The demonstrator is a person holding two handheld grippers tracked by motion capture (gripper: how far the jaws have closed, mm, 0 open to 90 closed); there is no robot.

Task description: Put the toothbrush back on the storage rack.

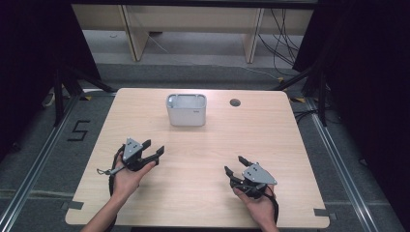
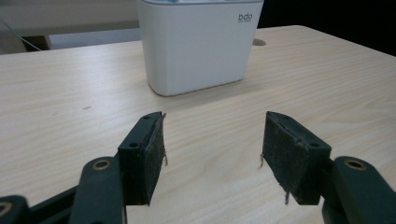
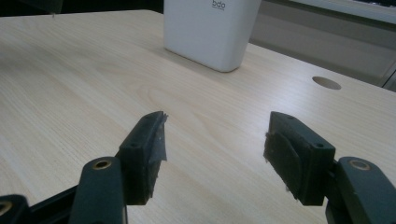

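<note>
A white rounded box (image 1: 187, 110) with a small "bdo" mark stands at the back middle of the light wooden table (image 1: 203, 188). My left gripper (image 1: 153, 148) rests low at the front left, open, with nothing between its jaws, pointing toward the box (image 2: 198, 44). My right gripper (image 1: 233, 164) sits at the front right, also open and empty, aimed up-left at the box (image 3: 210, 32). In the gripper views the left gripper (image 2: 212, 140) and the right gripper (image 3: 215, 140) hold their padded jaws wide apart over bare wood.
A round cable hole (image 1: 235, 102) lies in the table right of the box, also seen as a hole (image 3: 326, 82) in the right gripper view. Black stands and curtains flank the table; a wooden bench stands beyond it.
</note>
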